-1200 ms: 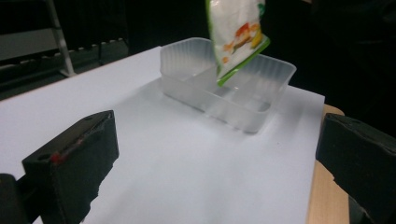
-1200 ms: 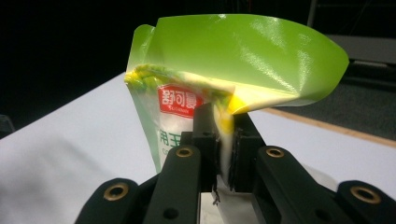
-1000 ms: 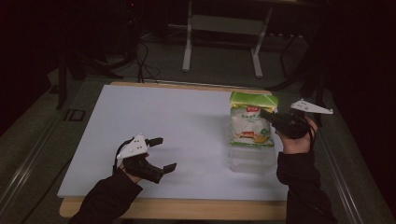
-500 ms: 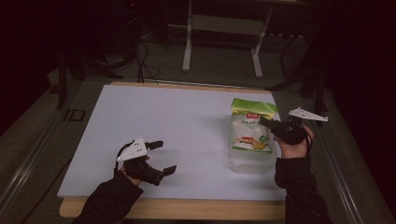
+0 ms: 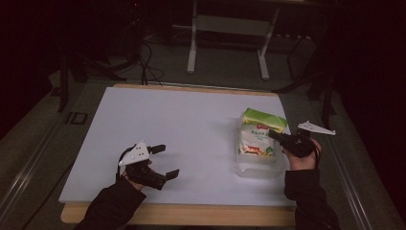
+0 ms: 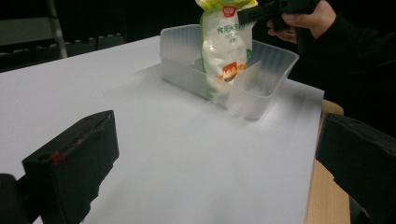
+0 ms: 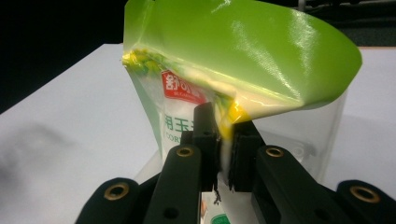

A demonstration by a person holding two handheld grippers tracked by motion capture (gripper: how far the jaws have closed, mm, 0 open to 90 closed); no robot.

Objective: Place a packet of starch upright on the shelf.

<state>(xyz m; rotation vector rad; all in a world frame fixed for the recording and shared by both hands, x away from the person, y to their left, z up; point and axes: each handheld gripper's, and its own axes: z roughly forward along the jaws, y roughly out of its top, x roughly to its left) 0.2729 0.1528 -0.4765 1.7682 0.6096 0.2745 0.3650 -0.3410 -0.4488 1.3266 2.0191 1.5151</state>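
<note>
A white food bag with a green top stands upright in a clear plastic bin at the table's right side. My right gripper is shut on the bag's upper edge; in the right gripper view its jaws pinch the plastic under the folded green flap. The left gripper view shows the bag inside the bin, with a divider beside it. My left gripper rests near the front left of the white table top, open, nothing between its fingers.
The white board covers the table, with a wooden edge along the front. Behind the table stand a metal frame and cables on the dark floor.
My right gripper has come down and toward me with the bag, lowering it into the clear bin. The left gripper has hardly moved.
</note>
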